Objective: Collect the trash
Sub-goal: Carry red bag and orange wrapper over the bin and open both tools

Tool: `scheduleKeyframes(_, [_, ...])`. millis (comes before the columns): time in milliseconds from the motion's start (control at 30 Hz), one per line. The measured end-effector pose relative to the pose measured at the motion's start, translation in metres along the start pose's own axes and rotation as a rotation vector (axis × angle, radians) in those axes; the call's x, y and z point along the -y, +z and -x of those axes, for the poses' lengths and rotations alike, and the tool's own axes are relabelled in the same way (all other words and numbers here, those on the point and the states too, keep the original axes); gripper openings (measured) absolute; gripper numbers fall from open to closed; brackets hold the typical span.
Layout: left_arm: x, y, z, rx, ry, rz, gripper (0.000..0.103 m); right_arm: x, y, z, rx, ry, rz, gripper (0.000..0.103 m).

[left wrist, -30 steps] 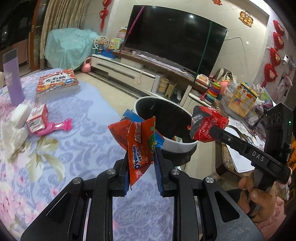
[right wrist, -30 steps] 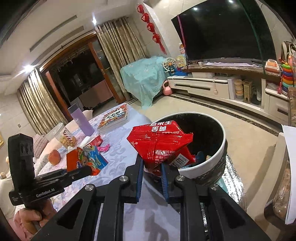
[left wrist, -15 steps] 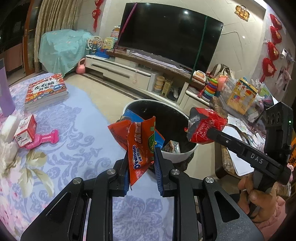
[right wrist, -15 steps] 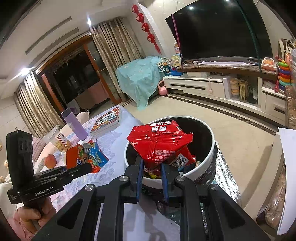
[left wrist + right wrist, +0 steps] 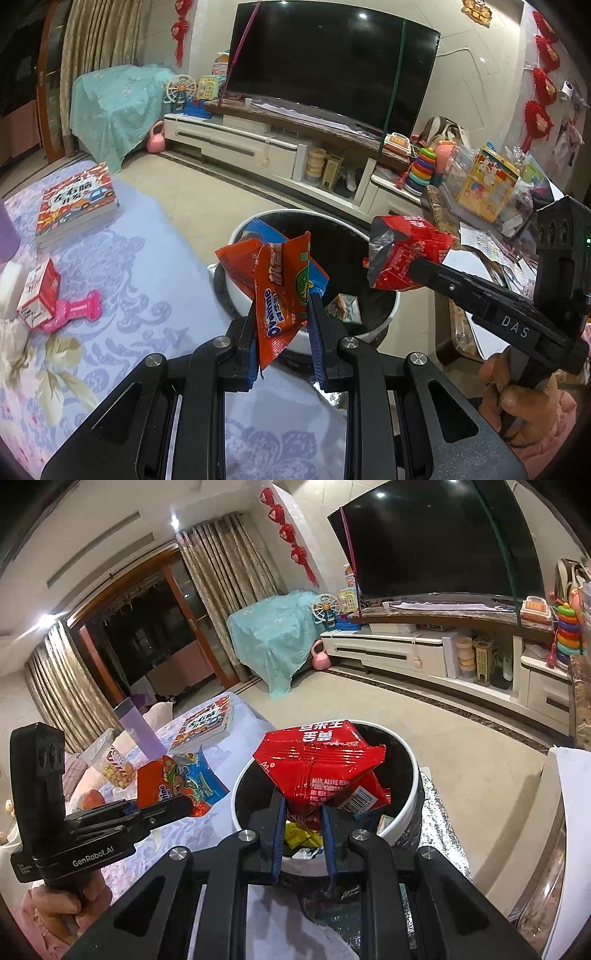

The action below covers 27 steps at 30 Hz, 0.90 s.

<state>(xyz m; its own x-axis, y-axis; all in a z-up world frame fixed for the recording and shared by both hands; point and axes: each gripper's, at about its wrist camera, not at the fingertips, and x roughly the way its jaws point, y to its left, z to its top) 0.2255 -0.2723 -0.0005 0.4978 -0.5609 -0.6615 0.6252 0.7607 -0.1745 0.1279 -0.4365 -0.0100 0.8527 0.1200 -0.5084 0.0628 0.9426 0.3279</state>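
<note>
Over bin (image 5: 373,328): left claw (image 5: 282,314) pinches "Ovaltine" wrapper (image 5: 280,295); handles read "GenRobot.AI", "DAS".

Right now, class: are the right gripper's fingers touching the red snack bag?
Touching. The right wrist view shows the fingers pinching the red snack bag at its bottom.

warm indoor light comes from ceiling spots (image 5: 173,522), which glare on the television (image 5: 325,70). fisheye bending and dark corners ring both views; detail stays sharp.

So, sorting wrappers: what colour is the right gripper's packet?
Red packet, white lettering; clearest in the right wrist view.
</note>
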Motion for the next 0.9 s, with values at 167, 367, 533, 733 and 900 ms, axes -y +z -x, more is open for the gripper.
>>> scheduleKeyframes(167, [0.007,0.006,-0.006,-0.002,-0.007,-0.014,0.021,0.004,0.004,-0.003,-0.006,-0.001,-0.010,0.017])
scheduleKeyframes(367, [0.010,0.010,-0.014,-0.009,-0.009,-0.023,0.021,0.008,0.008,-0.004,-0.010,-0.006,-0.014,0.018])
scheduleKeyframes(533, [0.012,0.013,-0.022,-0.020,-0.003,-0.031,0.021,0.009,0.009,-0.008,-0.022,-0.011,-0.014,0.017])
scheduleKeyframes(733, [0.012,0.016,-0.033,-0.034,-0.002,-0.034,0.021,0.011,0.013,-0.017,-0.039,-0.021,-0.013,0.018])
scheduleKeyframes(900, [0.010,0.021,-0.044,-0.055,-0.010,-0.026,0.021,0.014,0.017,-0.027,-0.066,-0.035,-0.012,0.018])
